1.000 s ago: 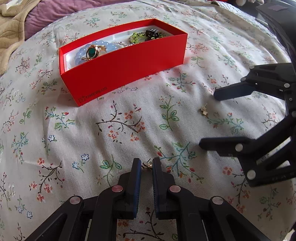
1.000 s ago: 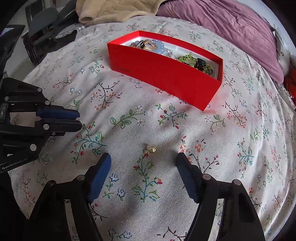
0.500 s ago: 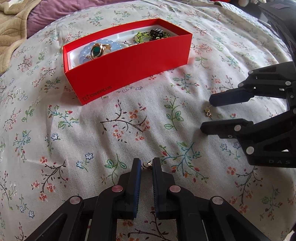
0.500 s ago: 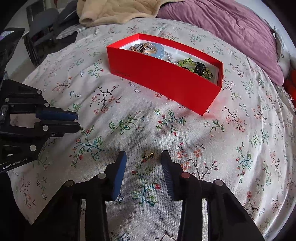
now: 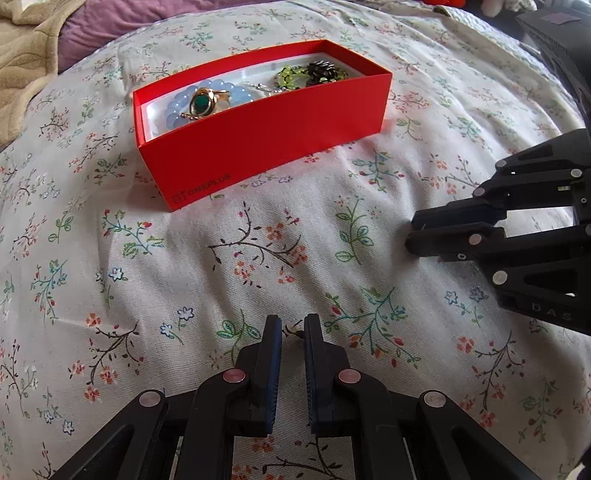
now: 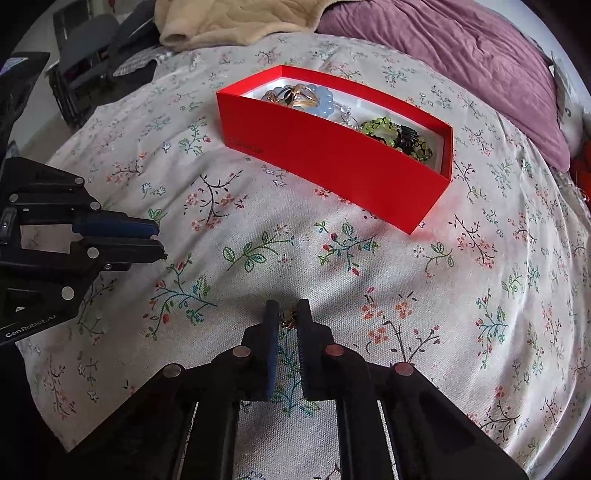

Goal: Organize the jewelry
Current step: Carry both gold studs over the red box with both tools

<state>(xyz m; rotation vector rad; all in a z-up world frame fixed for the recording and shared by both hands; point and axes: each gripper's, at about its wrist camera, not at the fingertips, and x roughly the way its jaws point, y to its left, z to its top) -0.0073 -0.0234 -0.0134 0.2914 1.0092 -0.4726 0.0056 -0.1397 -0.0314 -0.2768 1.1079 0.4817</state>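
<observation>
A red box [image 5: 266, 147] [image 6: 332, 162] lies on the flowered bedspread and holds a pale blue bead bracelet [image 5: 177, 110], a gold ring with a green stone [image 5: 201, 105], a green bracelet [image 5: 290, 75] and a dark piece [image 5: 323, 70]. My left gripper [image 5: 291, 326] is shut on a small gold and white earring [image 5: 291, 328], low on the cloth. Seen from the right wrist, that left gripper [image 6: 160, 242] is at the left. My right gripper [image 6: 286, 314] [image 5: 410, 236] is shut on another small gold earring [image 6: 288, 319], right of the left one.
A purple quilt [image 6: 461, 55] and a beige blanket [image 6: 207, 22] lie behind the box. Dark chairs [image 6: 88, 55] stand beyond the bed's far left edge. Open bedspread [image 5: 258, 251] runs between the grippers and the box.
The right gripper's jaws closed from wide apart onto the small gold earring lying between them. The left gripper stayed shut on its earring. The box did not move.
</observation>
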